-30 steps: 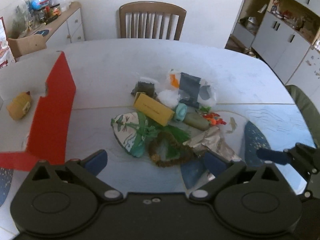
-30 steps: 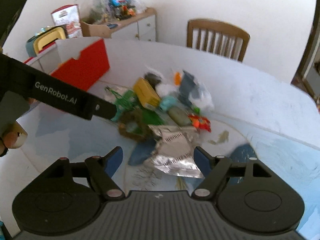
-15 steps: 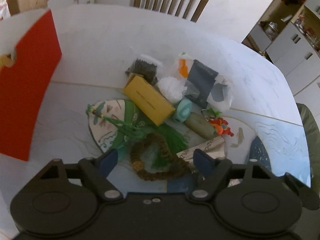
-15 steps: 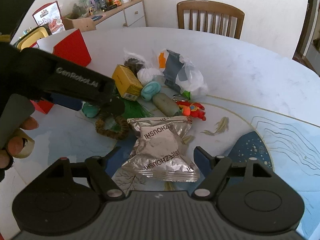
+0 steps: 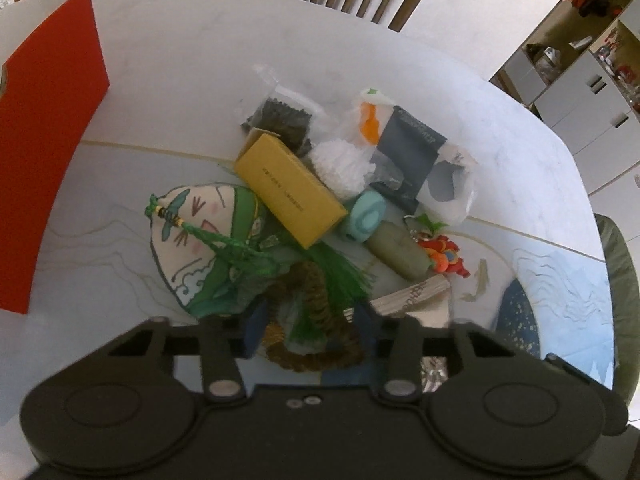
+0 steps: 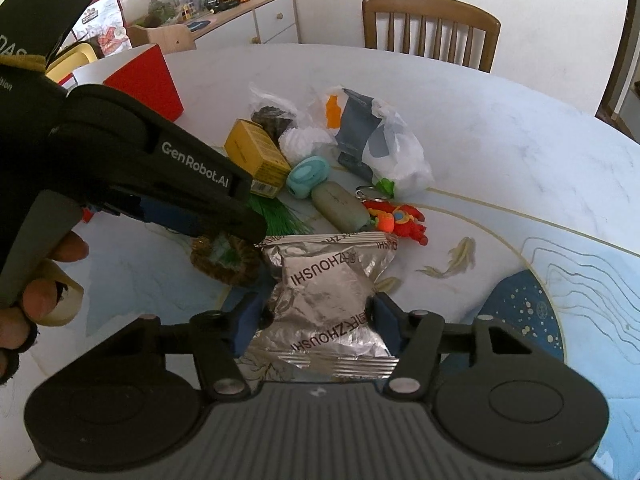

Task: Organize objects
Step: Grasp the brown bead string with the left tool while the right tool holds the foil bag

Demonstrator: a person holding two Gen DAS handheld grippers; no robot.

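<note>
L gripper (image 5: 310, 330) is low over the near edge of the pile, fingers (image 5: 254, 330) narrowed around the brown woven ring (image 5: 316, 300) w/ green tassel (image 5: 340, 276) through it; pads sit on both sides of the ring, but can't tell if they're actually pinching it. R gripper (image 6: 316, 320) has its blue pads against both sides of the silver foil packet (image 6: 328, 280), clamped on it; packet lies on the table (image 6: 500, 140), its far end just beside the ring, seen from the R cam under the L tool. Rest of the pile sits mid-table: yellow box (image 5: 288, 190) leaning over a painted cloth pouch (image 5: 200, 248), teal round case (image 5: 366, 216) touching the box's end, grey-green soap bar (image 5: 396, 250) next to it, red/orange keychain (image 5: 444, 258) beside the bar. Behind those: white pom (image 5: 340, 164), clear bag of dark bits (image 5: 284, 118), white plastic bag (image 5: 452, 184) w/ a grey pack (image 5: 412, 148) and something orange inside. Red box (image 5: 44, 132) stands at the L edge, well apart from the pile. Wooden chair (image 6: 430, 28) at the far side of the table; sideboard (image 6: 248, 16) w/ clutter by the wall.
</note>
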